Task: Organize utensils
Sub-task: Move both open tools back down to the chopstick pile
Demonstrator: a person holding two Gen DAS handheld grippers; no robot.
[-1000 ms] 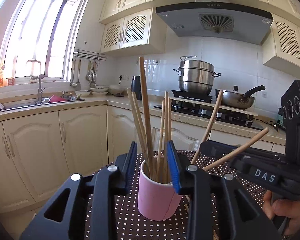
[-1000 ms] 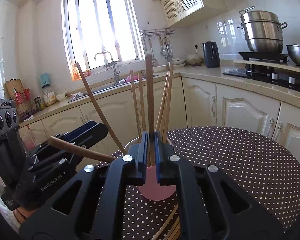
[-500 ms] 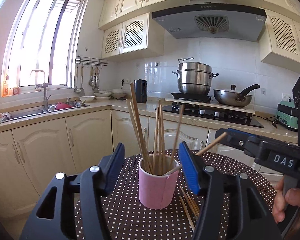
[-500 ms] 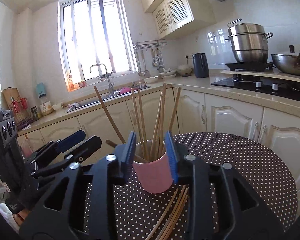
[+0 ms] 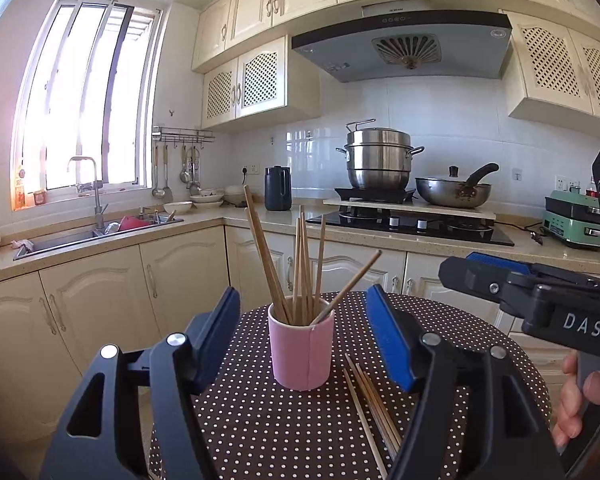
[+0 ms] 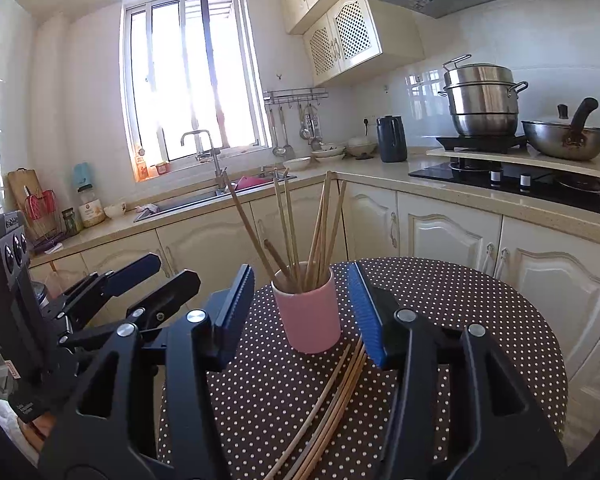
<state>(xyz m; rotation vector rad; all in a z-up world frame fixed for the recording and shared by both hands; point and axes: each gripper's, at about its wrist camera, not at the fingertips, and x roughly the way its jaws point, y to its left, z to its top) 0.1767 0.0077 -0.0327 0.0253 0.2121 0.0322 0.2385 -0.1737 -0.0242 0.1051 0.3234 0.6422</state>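
Note:
A pink cup (image 5: 301, 354) (image 6: 310, 318) stands on the round dotted table (image 5: 440, 332) (image 6: 460, 304), holding several wooden chopsticks (image 5: 300, 272) (image 6: 316, 232) upright. More loose chopsticks (image 5: 370, 404) (image 6: 332, 404) lie on the cloth beside it, nearer me. My left gripper (image 5: 304, 320) is back from the cup, its jaws still opening, nothing between them. My right gripper (image 6: 302, 312) is likewise drawn back, jaws opening and empty; from the left wrist view it shows at the right (image 5: 484, 270), held by a hand (image 5: 580, 408).
Cream kitchen cabinets (image 5: 100, 300) and a counter with a sink (image 5: 100, 232) curve behind the table. A hob with a steel steamer pot (image 5: 380, 160) and a pan (image 5: 454, 190) stands at the back right, next to a dark kettle (image 5: 278, 188).
Both grippers let go of chopsticks into the cup, opened wider and drew back from it. The cup now looks smaller and farther away in both views.

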